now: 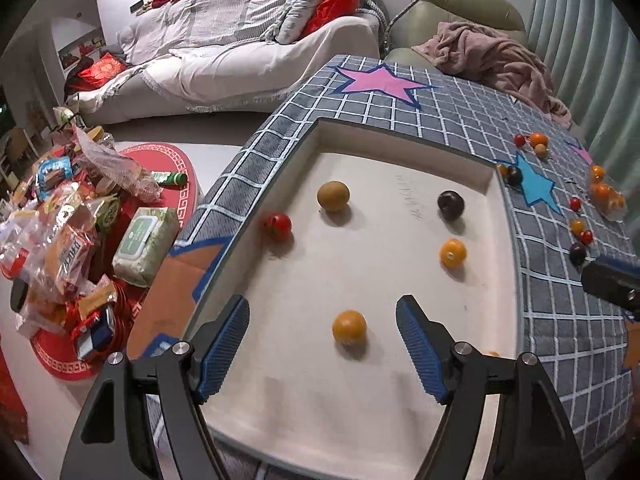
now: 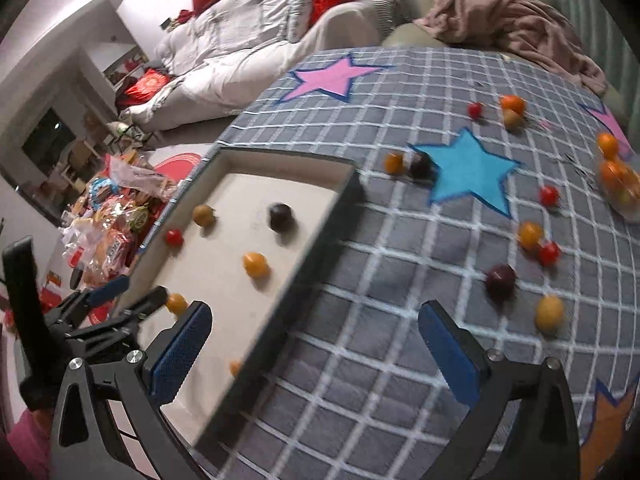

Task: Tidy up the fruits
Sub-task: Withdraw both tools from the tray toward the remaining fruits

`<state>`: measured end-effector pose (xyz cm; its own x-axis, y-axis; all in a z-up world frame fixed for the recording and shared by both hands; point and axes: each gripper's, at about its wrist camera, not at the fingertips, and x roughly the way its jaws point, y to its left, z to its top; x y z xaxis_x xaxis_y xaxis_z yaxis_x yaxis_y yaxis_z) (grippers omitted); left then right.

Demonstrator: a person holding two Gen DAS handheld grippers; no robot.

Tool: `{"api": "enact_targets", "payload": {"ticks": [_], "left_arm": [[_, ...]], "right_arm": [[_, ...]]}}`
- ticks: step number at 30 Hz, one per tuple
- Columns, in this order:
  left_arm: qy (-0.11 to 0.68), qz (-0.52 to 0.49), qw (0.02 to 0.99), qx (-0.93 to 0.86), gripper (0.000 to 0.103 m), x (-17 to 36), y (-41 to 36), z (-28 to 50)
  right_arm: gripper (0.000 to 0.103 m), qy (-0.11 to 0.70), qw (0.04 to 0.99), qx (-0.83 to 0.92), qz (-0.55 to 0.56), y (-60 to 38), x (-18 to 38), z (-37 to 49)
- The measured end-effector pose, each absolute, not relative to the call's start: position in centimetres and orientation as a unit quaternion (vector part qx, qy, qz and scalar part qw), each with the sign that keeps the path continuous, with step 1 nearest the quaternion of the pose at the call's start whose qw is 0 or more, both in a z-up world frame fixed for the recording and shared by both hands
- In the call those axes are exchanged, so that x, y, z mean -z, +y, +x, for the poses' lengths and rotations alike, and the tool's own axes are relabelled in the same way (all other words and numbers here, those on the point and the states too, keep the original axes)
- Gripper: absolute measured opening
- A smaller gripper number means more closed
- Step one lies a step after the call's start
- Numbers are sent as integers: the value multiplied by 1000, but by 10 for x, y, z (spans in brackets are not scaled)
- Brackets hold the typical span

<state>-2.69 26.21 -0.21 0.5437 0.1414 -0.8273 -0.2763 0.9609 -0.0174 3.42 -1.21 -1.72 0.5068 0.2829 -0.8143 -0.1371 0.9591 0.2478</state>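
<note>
Fruit lies in two groups: some inside a shallow cream tray (image 1: 400, 400) with dark walls, the rest loose on the grey checked cloth (image 2: 400, 280) at the tray's three o'clock side.

In the left wrist view, the left gripper (image 1: 323, 342) hangs over the tray's near half with its blue-padded jaws spread wide and holding nothing. An orange fruit (image 1: 349, 326) rests on the tray floor between the two pads, touching neither. From that fruit, a second orange one (image 1: 453, 252) sits toward one o'clock, a dark plum (image 1: 451, 205) beyond it, a brown fruit (image 1: 333, 196) at twelve o'clock, and a red tomato (image 1: 278, 225) at eleven o'clock against the tray's wall.

In the right wrist view, the right gripper (image 2: 316, 354) hovers above the tray's corner and the cloth, jaws also wide apart and empty. On the cloth toward its two o'clock lie a purple plum (image 2: 500, 281) and a yellow fruit (image 2: 550, 313), with more small red and orange fruits scattered past the blue star (image 2: 468, 170). That view is slightly blurred.
</note>
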Motion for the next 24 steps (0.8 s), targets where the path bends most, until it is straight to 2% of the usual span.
{"api": "enact_targets", "payload": {"ticks": [12,24], "left_arm": [[464,-87,873,-123,77,-9,256,-41],[469,-21,883,1,77,-37,134,8]], "right_arm": [[103,501,858,-73,92,-76,44,-6],[103,480,869,2,117,-157,37,-17]]}}
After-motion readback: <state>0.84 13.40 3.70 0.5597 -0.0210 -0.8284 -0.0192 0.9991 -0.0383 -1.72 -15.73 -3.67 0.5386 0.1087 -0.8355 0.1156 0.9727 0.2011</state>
